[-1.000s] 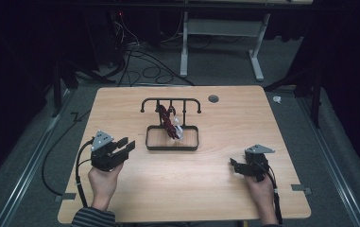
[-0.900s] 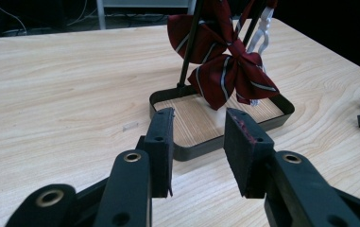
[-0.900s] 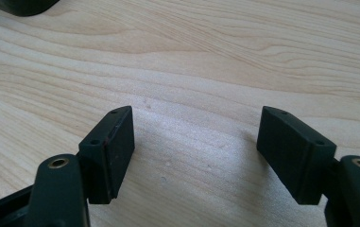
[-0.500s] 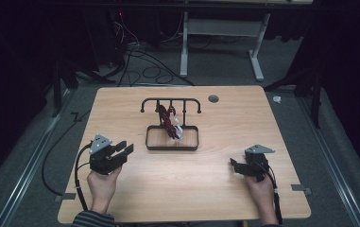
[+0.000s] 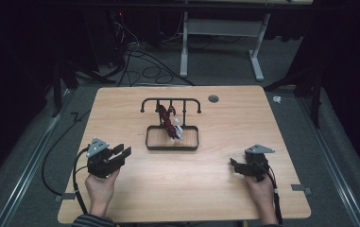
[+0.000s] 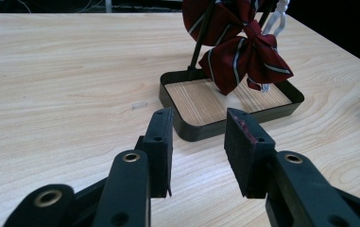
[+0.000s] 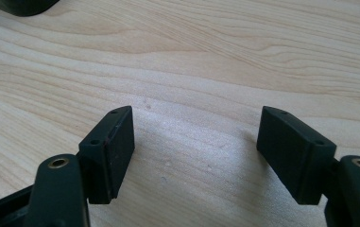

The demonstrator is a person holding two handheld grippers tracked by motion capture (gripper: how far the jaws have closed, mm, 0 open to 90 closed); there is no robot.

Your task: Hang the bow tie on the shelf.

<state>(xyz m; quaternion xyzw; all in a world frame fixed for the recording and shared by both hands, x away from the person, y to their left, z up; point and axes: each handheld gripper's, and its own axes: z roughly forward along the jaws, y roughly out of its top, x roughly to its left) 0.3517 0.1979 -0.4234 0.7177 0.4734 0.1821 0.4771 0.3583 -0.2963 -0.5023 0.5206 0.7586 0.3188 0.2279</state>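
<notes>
Left tongs: held low over the desk at its near left corner, jaws apart with nothing between them, aimed toward the tray.
Right tongs: at the near right, jaws wide apart over bare wood, nothing in them.
Bow tie: dark red with pale stripes, hanging from the rack over the tray, near mid-desk and well apart from both tongs.
Cut off: in the left gripper view the top of the bow tie and the rack run out of the picture.
Hard to make out: a white piece beside the bow tie; what it is cannot be told.
Hidden: the person beyond both hands and a striped sleeve.
</notes>
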